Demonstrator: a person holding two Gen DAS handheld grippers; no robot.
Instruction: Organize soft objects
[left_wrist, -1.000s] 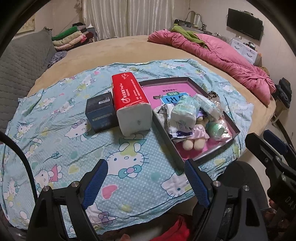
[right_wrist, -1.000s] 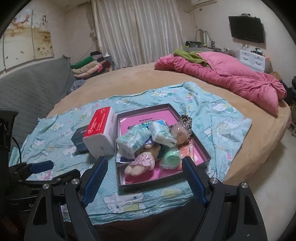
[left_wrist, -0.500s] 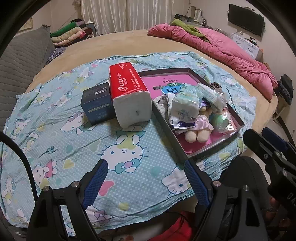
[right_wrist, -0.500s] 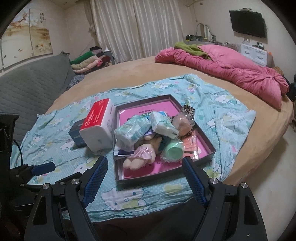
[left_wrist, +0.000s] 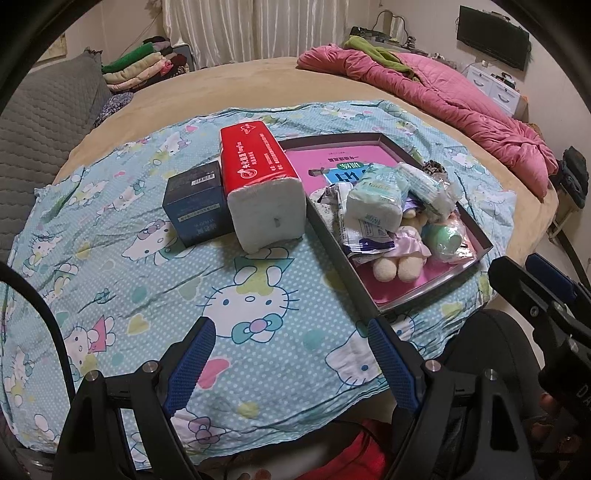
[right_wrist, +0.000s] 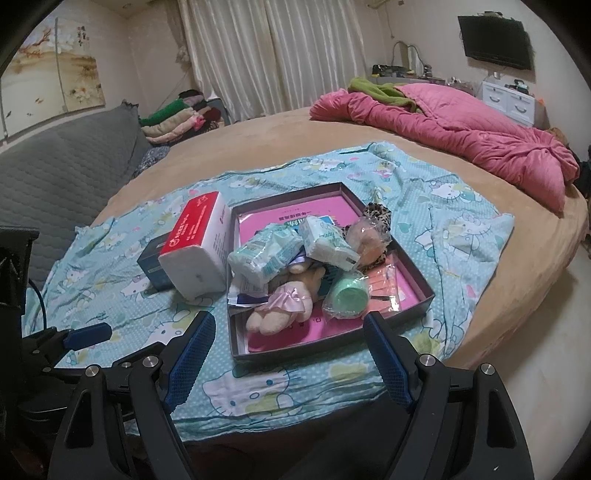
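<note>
Left gripper (left_wrist: 291, 363) at lower centre of its frame, jaws spread wide, nothing between the blue pads, hovering over the near edge of the printed cloth (left_wrist: 240, 306). Right gripper (right_wrist: 288, 356) likewise low in its frame, jaws wide apart and empty, aimed at the near wall of the shallow tray (right_wrist: 417, 314).

Heaped in the tray, centre of the right view: a plush doll (right_wrist: 288, 301) in a pink skirt lying with its feet toward the camera, two wrapped tissue packs (right_wrist: 264, 254) (right_wrist: 327, 242) on top of it, a mint-green roll in clear film (right_wrist: 347, 295), a leopard-print piece (right_wrist: 376, 216) at the far side, some flat sachets underneath. Just left of the tray on the cloth: a big red-topped tissue pack (left_wrist: 258, 173), and touching its left side a dark blue box (left_wrist: 195, 201).

As a judgement: small soft items already gathered in the tray but jumbled, fitting either a pile waiting to be sorted out or one just collected; the big tissue pack outside it either way.

Surface: soft, wrinkled cartoon-cat cloth over a round tan bed (right_wrist: 280, 136). Upper right, a rumpled pink quilt (right_wrist: 461, 125); upper left, a grey padded headboard (right_wrist: 62, 162) and folded clothes (right_wrist: 177, 118); curtains at top, a wall screen (right_wrist: 495, 40) far upper right.
</note>
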